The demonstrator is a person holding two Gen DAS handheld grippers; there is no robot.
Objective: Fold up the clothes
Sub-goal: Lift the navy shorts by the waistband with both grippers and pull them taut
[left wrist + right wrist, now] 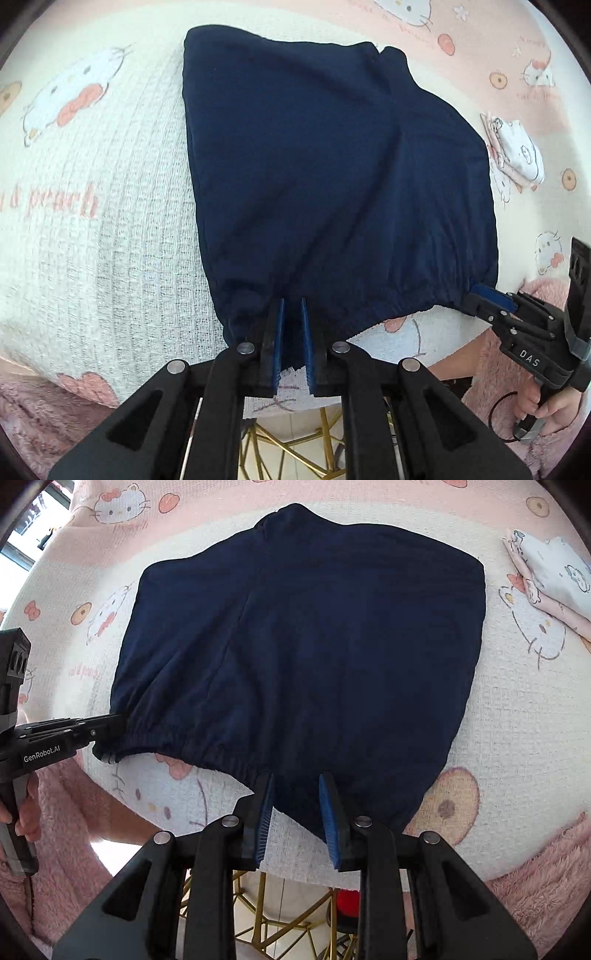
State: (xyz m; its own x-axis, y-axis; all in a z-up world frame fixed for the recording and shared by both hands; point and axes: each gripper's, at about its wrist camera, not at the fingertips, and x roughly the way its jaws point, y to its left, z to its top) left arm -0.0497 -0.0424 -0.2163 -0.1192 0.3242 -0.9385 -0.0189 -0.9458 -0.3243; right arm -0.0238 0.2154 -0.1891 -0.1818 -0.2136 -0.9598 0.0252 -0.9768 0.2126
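Note:
Navy shorts (332,177) lie flat on a round table under a Hello Kitty cloth (110,206), elastic waistband nearest me. My left gripper (293,306) is shut on the waistband's left corner; the right wrist view shows it (110,734) at the waistband's left end. My right gripper (297,782) has its jaws partly apart, straddling the waistband's right corner (295,801); the left wrist view shows it (480,295) touching that corner. Whether it pinches the cloth is unclear. The shorts (314,646) are smooth, legs pointing away.
A small folded white and pink garment (517,155) lies at the right of the table, also in the right wrist view (554,576). A pink fluffy sleeve (74,830) and hands hold the grippers. Gold table legs (266,904) show below the near edge.

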